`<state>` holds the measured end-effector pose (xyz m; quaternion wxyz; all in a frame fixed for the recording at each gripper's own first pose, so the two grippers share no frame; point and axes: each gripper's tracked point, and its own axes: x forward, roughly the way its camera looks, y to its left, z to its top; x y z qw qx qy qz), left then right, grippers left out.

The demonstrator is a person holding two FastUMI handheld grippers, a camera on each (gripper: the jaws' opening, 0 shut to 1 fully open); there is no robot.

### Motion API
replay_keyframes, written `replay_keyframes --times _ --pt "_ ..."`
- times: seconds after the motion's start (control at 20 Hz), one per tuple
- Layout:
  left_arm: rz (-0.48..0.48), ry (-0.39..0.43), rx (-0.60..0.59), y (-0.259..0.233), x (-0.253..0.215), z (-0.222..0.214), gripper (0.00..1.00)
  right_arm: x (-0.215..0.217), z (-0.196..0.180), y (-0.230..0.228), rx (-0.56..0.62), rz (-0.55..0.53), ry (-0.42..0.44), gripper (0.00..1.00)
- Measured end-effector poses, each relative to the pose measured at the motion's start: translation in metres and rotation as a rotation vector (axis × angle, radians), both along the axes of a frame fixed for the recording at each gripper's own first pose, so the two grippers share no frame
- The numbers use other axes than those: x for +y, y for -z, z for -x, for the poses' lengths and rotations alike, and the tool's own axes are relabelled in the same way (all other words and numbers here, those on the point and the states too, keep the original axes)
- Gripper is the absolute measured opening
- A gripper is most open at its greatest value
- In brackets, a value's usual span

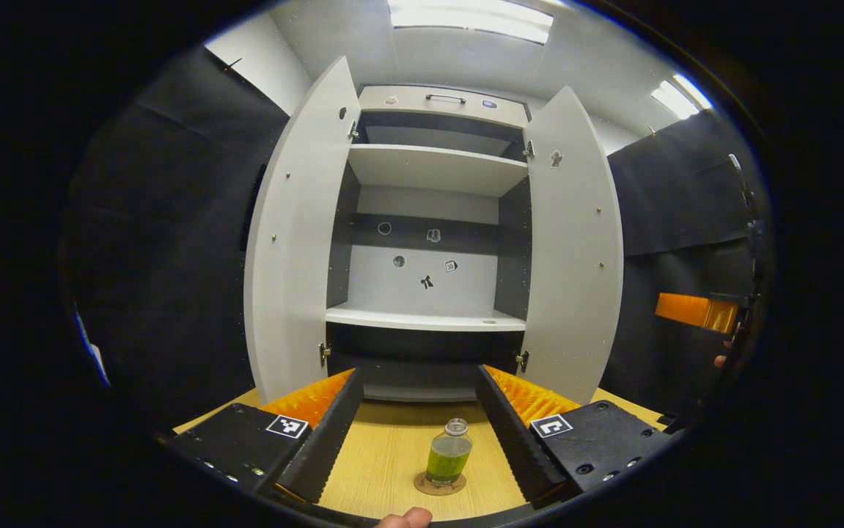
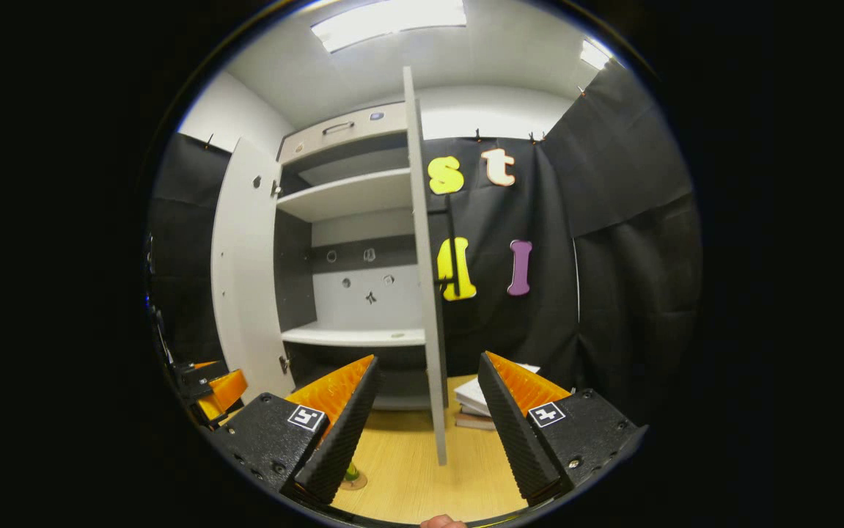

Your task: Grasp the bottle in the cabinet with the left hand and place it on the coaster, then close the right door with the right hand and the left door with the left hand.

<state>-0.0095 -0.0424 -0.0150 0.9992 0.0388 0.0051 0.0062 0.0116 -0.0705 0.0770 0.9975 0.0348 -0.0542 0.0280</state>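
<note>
I see the cabinet (image 1: 429,242) with both doors open. Right gripper view adds a stack of books (image 2: 476,402) behind the right door (image 2: 425,293). Bottle (image 1: 449,455) stands on the coaster (image 1: 439,484), between my left gripper's (image 1: 418,425) spread fingers, untouched. Right gripper (image 2: 427,418) released too, straddling the door edge.

1. Your bottle (image 1: 449,453) is small and clear, holds green liquid with a green label band, and stands upright on the round brown coaster (image 1: 439,484) on the wooden table.
2. Your cabinet (image 1: 429,242) is white with dark inner panels, its shelves bare.
3. Your left door (image 1: 293,235) stands wide open.
4. Your right door (image 1: 575,242) is open too, seen edge-on in the right gripper view.
</note>
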Motion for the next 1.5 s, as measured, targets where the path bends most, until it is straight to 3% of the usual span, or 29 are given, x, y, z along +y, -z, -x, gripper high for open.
replay_keyframes --times 0.3,0.65,1.0,1.45,1.5 --pt "-0.021 0.039 0.027 0.002 -0.003 0.007 0.93 -0.072 -0.07 -0.07 -0.022 0.066 0.133 0.83" --pt "-0.017 0.079 0.065 0.013 -0.015 0.014 0.94 -0.095 -0.131 -0.069 0.024 -0.017 0.146 0.83" --pt "-0.014 0.093 0.091 0.024 -0.021 0.011 0.94 -0.087 -0.142 -0.069 0.016 0.04 0.14 0.82" --pt "0.0 0.043 0.089 0.026 -0.006 0.012 0.94 -0.071 -0.141 -0.071 0.032 0.113 0.114 0.82" --pt "-0.001 0.035 0.089 0.026 -0.003 0.013 0.97 -0.065 -0.14 -0.071 0.037 0.119 0.1 0.82"
